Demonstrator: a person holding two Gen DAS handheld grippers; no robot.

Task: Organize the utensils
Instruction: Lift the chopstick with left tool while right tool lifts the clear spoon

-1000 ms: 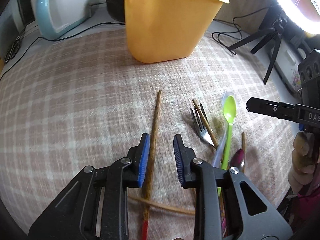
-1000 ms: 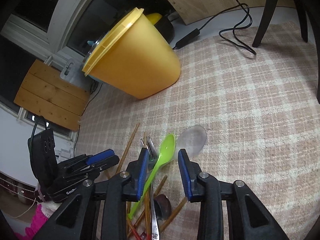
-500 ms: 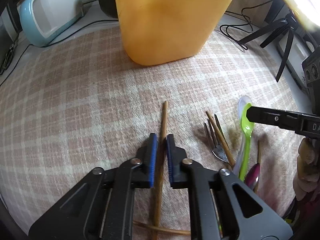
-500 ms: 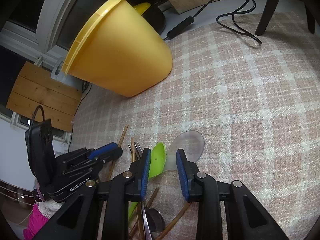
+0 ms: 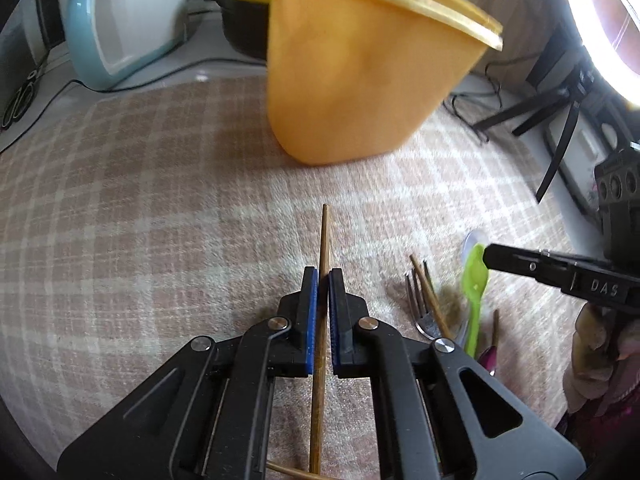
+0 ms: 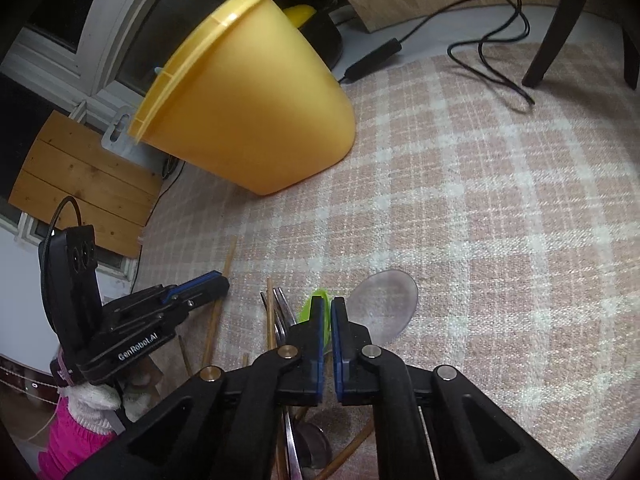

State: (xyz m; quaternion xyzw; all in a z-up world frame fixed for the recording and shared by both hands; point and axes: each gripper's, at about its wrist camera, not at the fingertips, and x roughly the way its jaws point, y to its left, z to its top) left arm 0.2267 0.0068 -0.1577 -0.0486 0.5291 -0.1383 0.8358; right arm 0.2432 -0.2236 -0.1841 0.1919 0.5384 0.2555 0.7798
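Note:
A long wooden chopstick [image 5: 325, 232] lies on the checked cloth, pointing at the yellow container [image 5: 360, 80]. My left gripper [image 5: 323, 272] is closing, its blue pads pressed on that chopstick. To its right lie a metal fork [image 5: 418, 304], another chopstick [image 5: 428, 296], a purple spoon [image 5: 490, 356] and a green spoon [image 5: 475, 276]. In the right wrist view my right gripper [image 6: 327, 302] is closing, its pads pinching the green spoon [image 6: 308, 308]. A clear plastic spoon [image 6: 386, 308] lies just right of it. The left gripper [image 6: 222, 280] shows at the left.
The checked cloth [image 5: 140, 200] covers the table. A pale blue appliance [image 5: 116, 28] and a black pot [image 5: 244, 12] stand at the back. A black tripod [image 5: 560, 112] and cables [image 6: 492, 52] sit at the right edge. A gloved hand with a pink sleeve [image 6: 68, 432] holds the left gripper.
Both grippers have closed from open. The left one's pads came together on the wooden chopstick. The right one's pads came together on the green spoon.

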